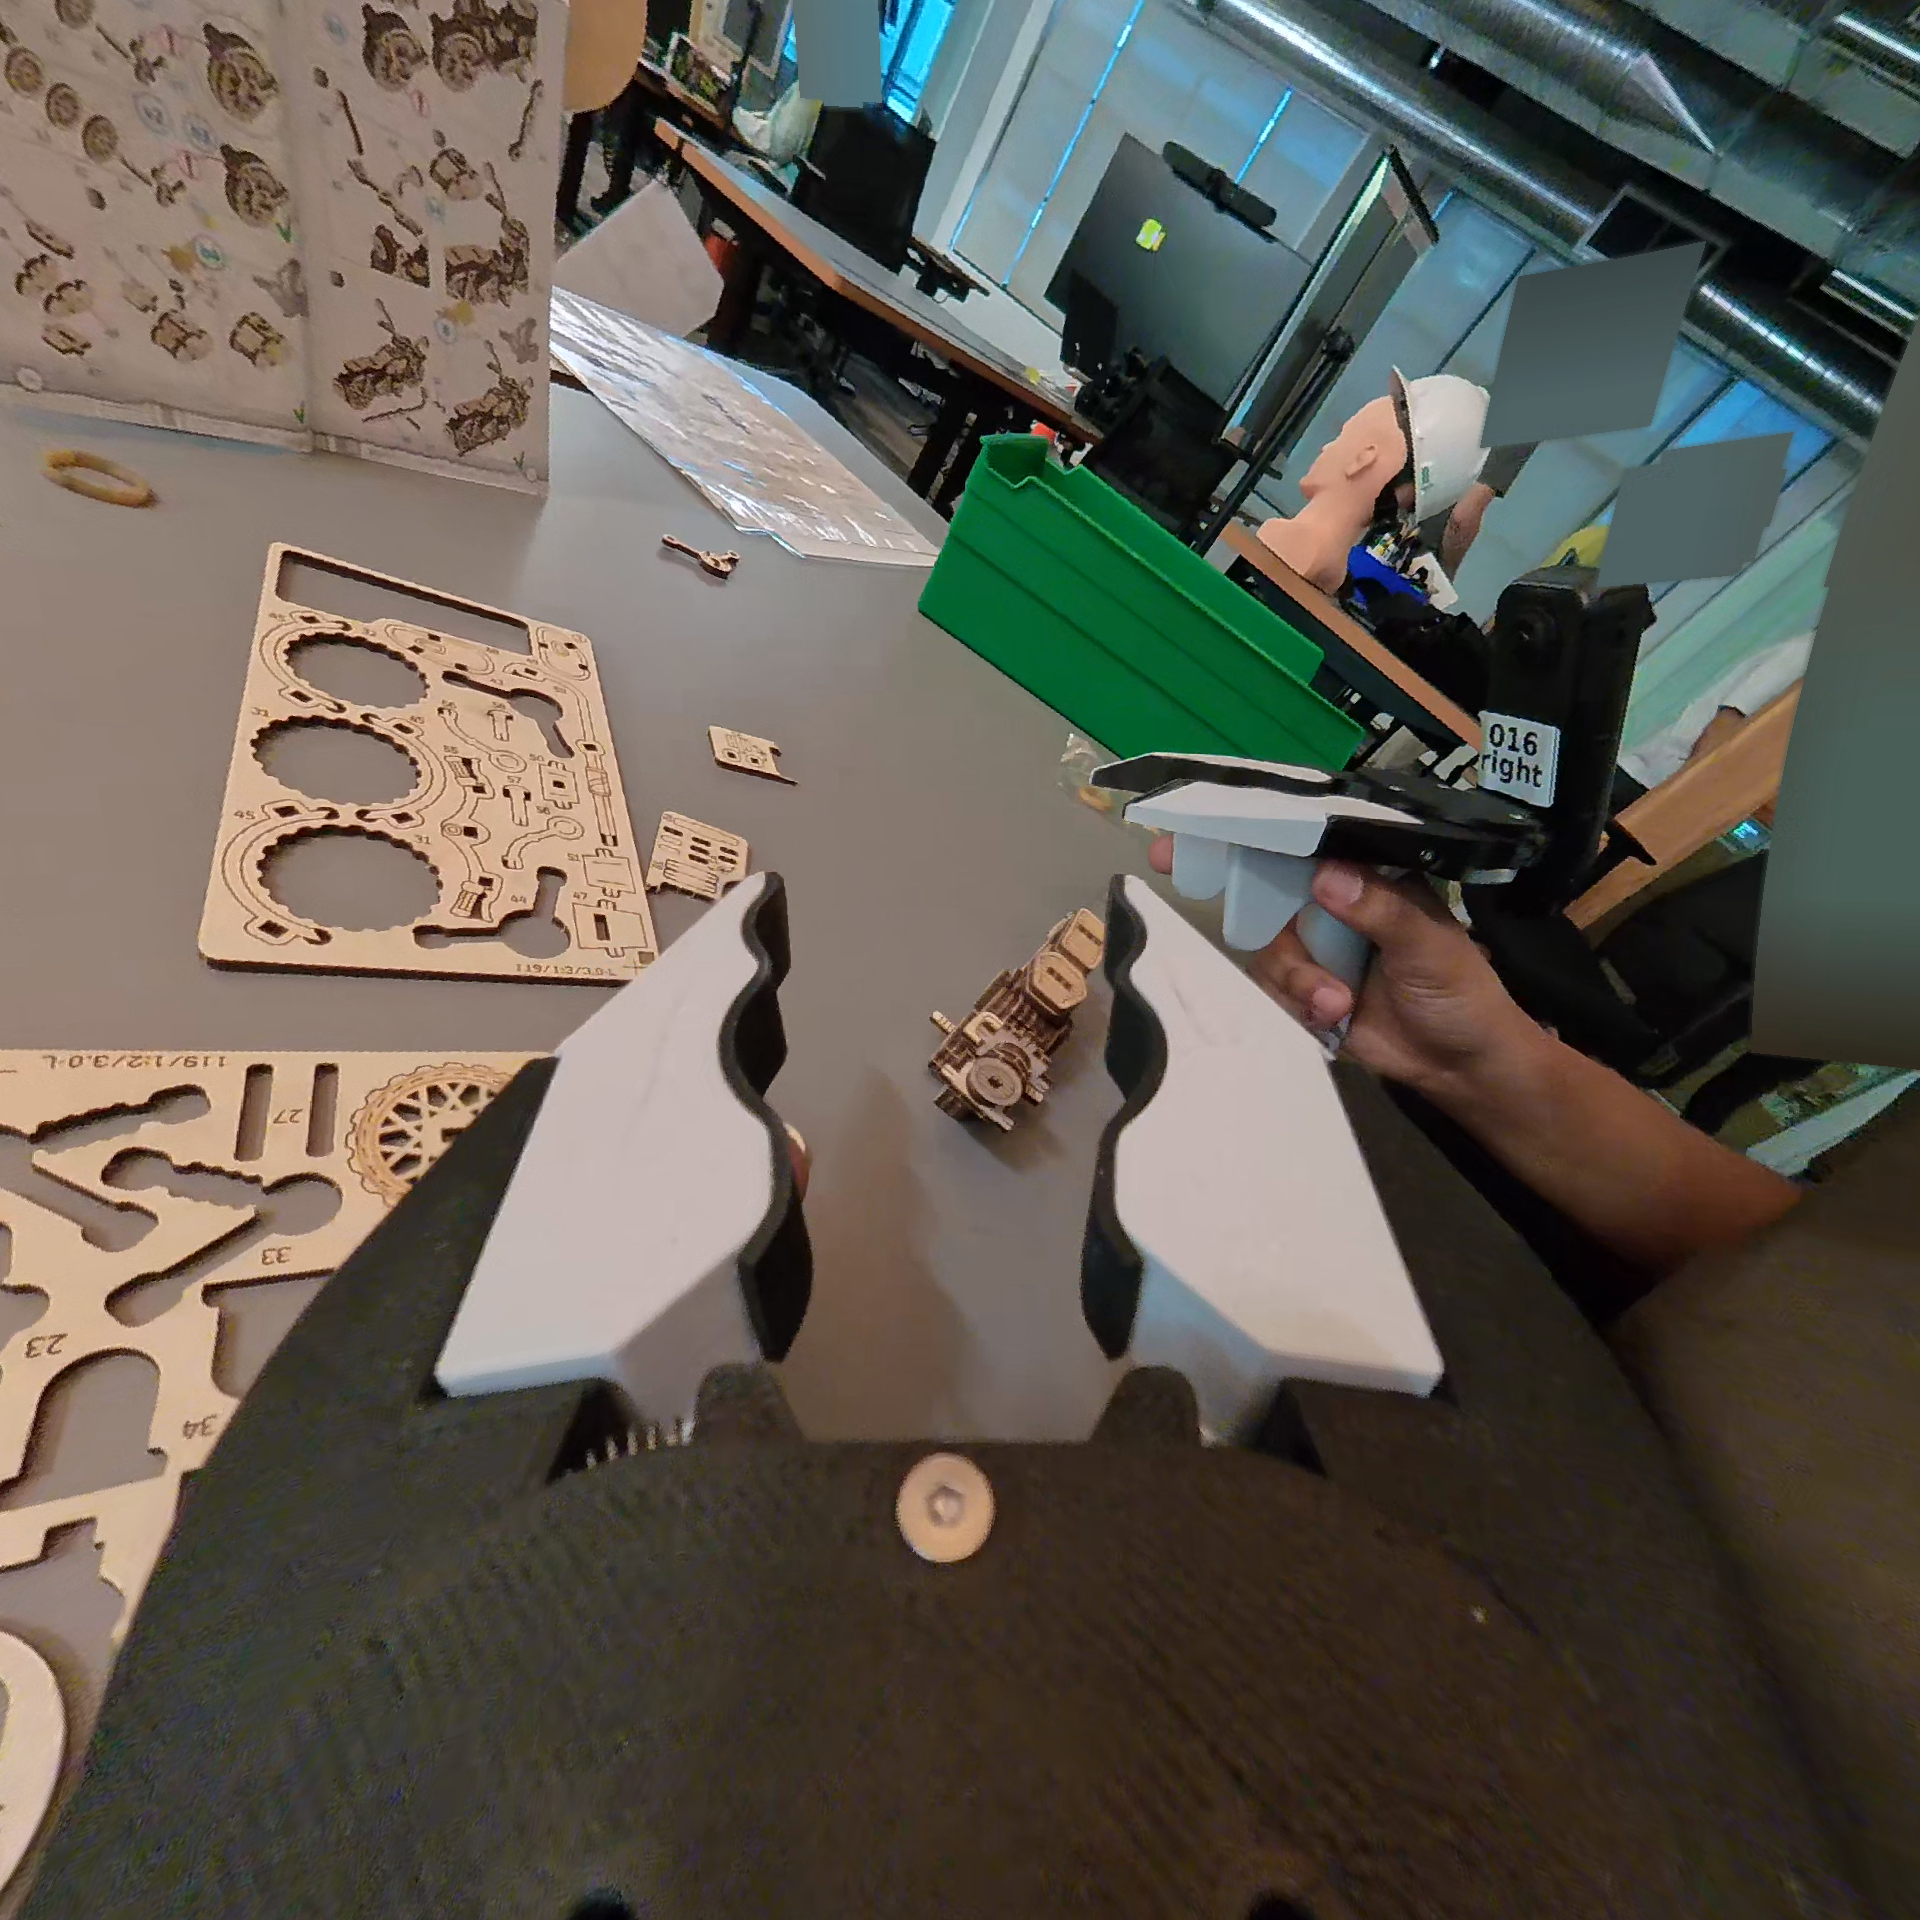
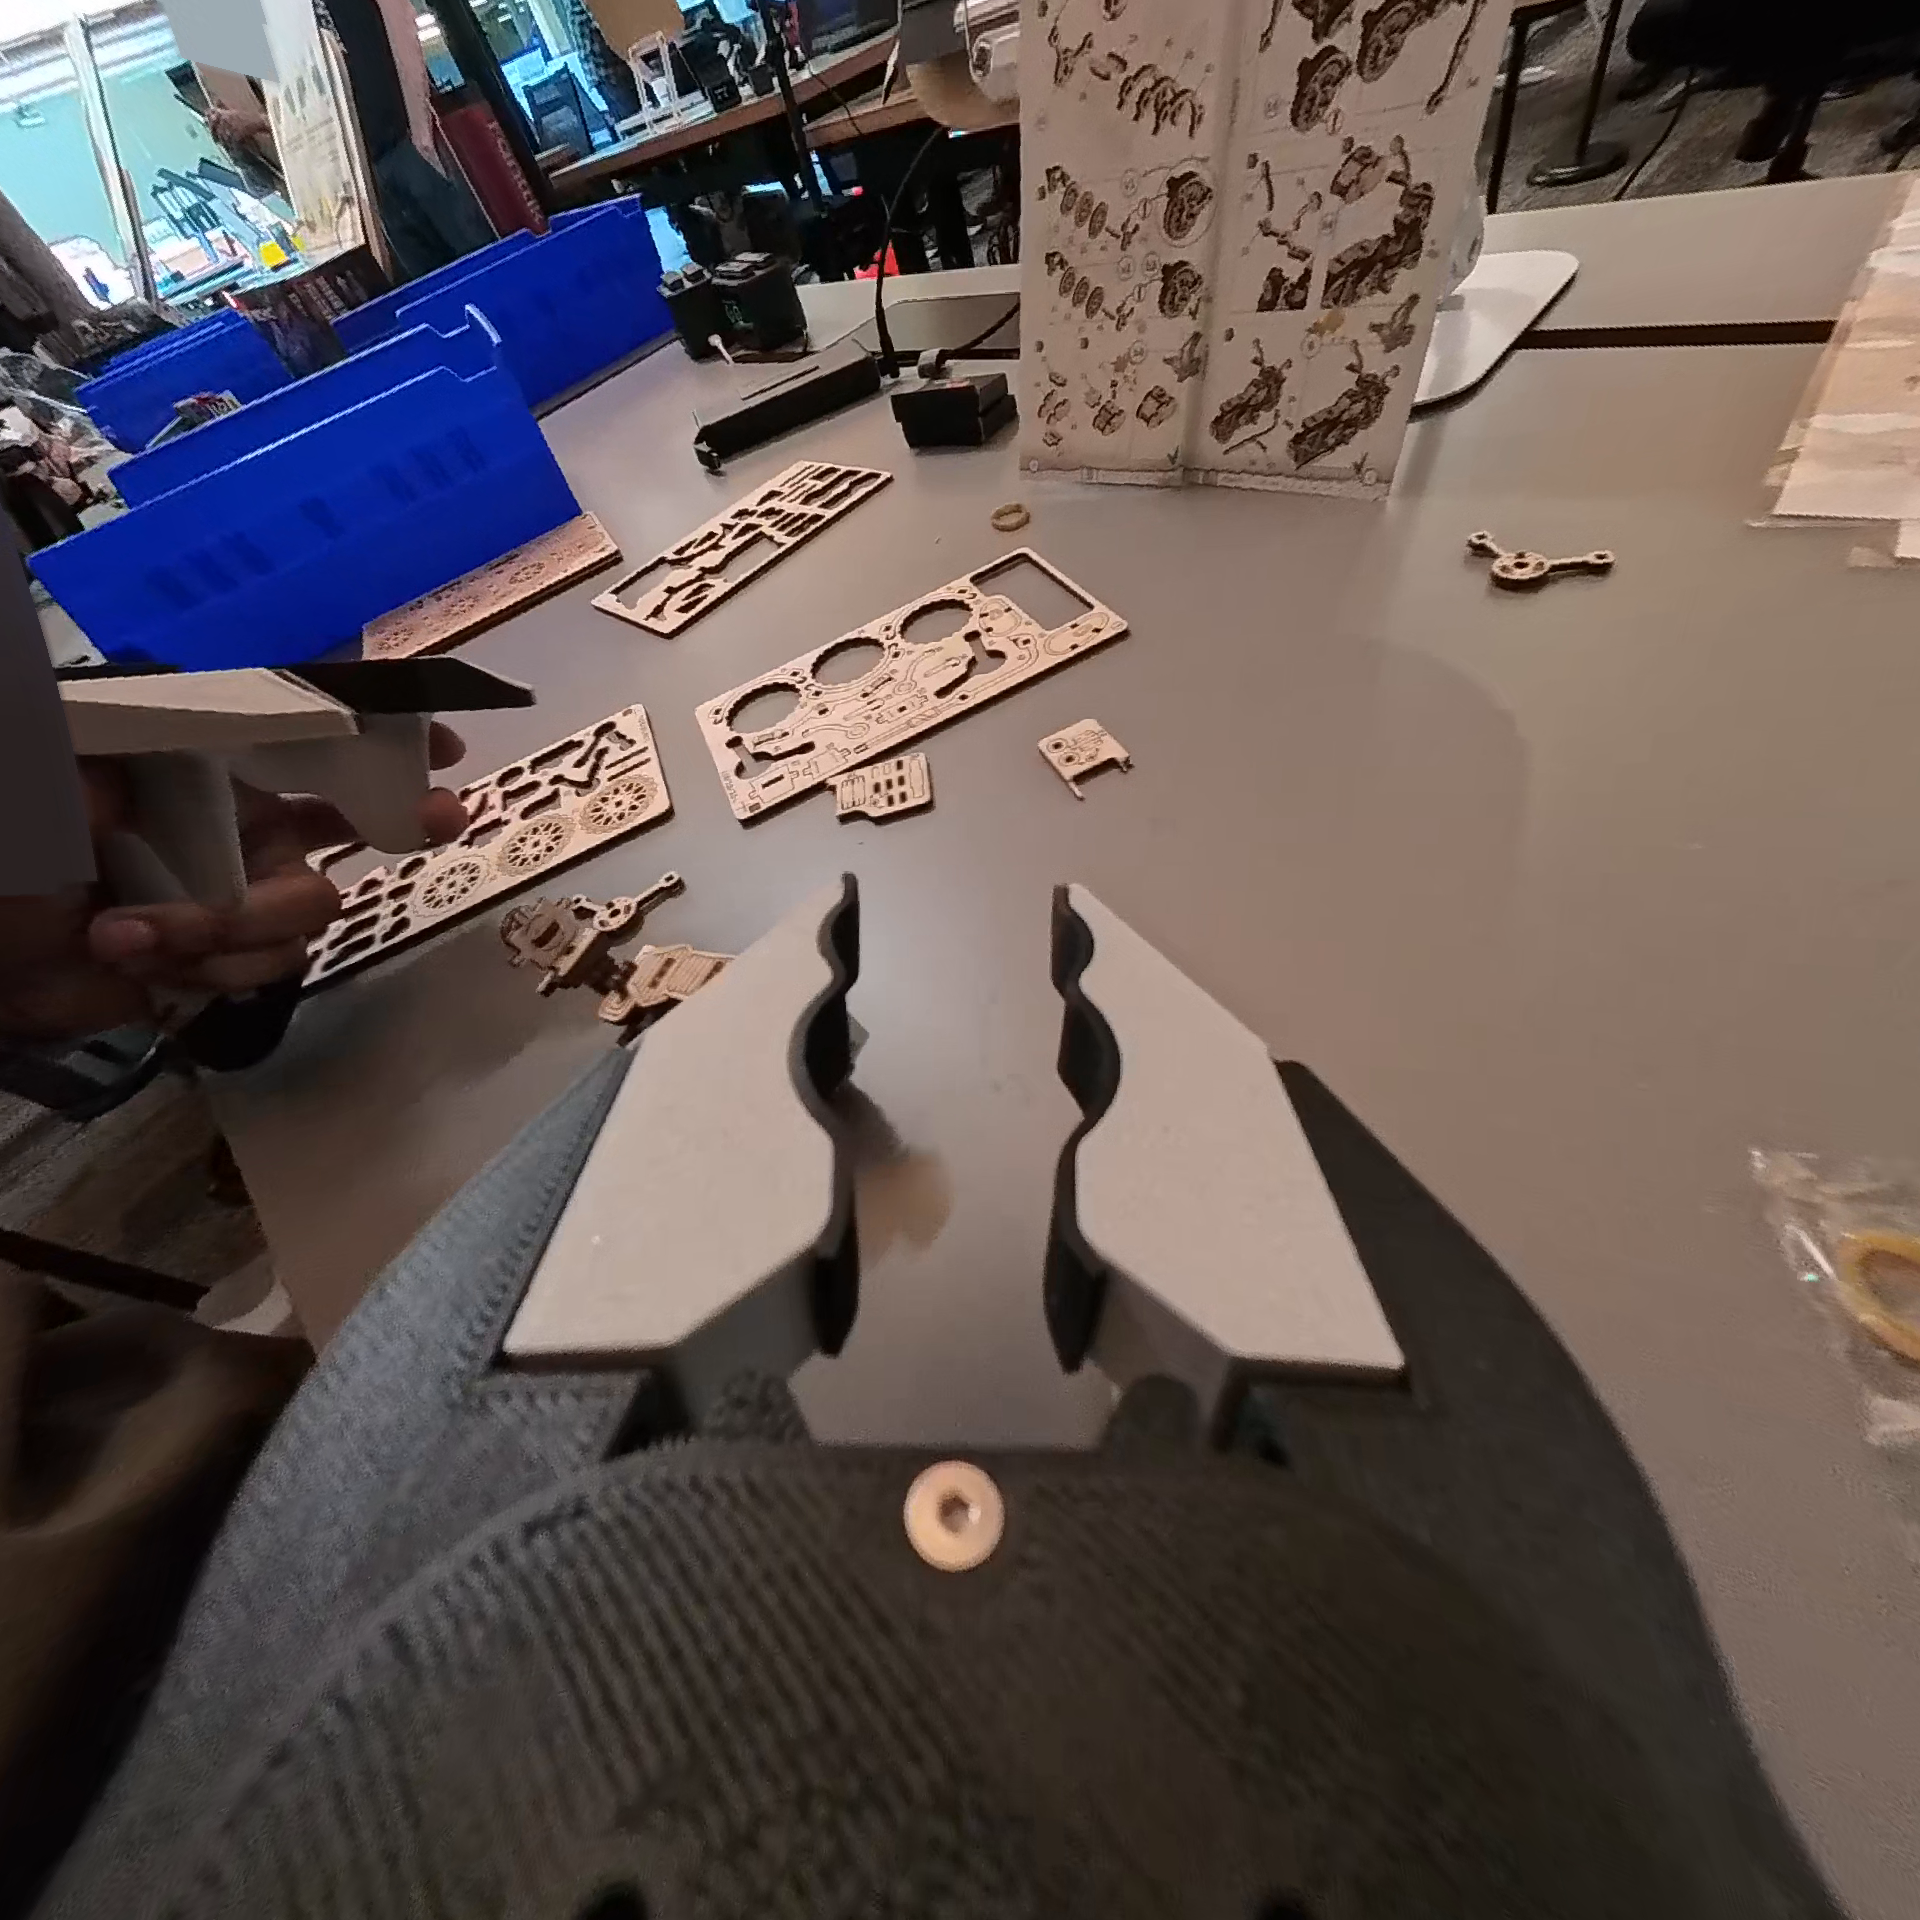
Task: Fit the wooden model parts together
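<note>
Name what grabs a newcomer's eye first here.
The left gripper with open jaws frames a small part-built wooden model on the grey table. Punched-out wooden sheets lie scattered beyond, with a green bin at the table's far edge.

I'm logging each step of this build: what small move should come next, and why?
Probably lower the left hand-held gripper and close it on the small wooden assembly. It lies loose on the grey table right between the open fingers, and both hand-held grippers, including the right hand-held gripper, hold nothing yet.
</note>
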Tool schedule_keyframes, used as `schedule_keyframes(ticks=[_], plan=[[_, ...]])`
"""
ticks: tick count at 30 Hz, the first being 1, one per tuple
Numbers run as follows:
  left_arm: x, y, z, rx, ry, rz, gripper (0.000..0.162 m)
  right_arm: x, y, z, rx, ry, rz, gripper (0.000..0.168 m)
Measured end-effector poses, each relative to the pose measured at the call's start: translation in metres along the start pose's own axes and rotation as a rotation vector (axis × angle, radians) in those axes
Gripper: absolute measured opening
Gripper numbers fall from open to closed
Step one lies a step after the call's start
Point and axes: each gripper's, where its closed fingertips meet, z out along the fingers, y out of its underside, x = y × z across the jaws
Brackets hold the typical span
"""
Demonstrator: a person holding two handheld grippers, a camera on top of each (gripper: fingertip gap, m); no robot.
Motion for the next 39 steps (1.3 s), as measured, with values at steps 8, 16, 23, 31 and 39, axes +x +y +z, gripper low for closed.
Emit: schedule_keyframes(ticks=[8, 16, 23, 31, 39], plan=[[0.010, 0.003, 0.001, -0.006, 0.034, -0.011, 0.060, -0.005, 0.000, 0.000, 0.002, -0.012, 0.002, 0.036], [0.008, 0.001, -0.001, 0.001, 0.033, -0.028, 0.059, -0.006, 0.002, 0.001, -0.008, -0.009, -0.008, 0.036], [0.011, -0.002, -0.002, 0.014, 0.076, -0.091, 0.062, -0.005, 0.002, 0.002, -0.010, -0.010, -0.003, 0.036], [0.010, 0.003, 0.000, -0.011, 0.051, -0.037, 0.062, -0.004, 0.003, 0.002, -0.012, -0.013, 0.006, 0.036], [0.012, 0.006, 0.002, -0.023, 0.057, -0.033, 0.062, -0.004, 0.003, 0.002, -0.014, -0.013, 0.007, 0.036]])
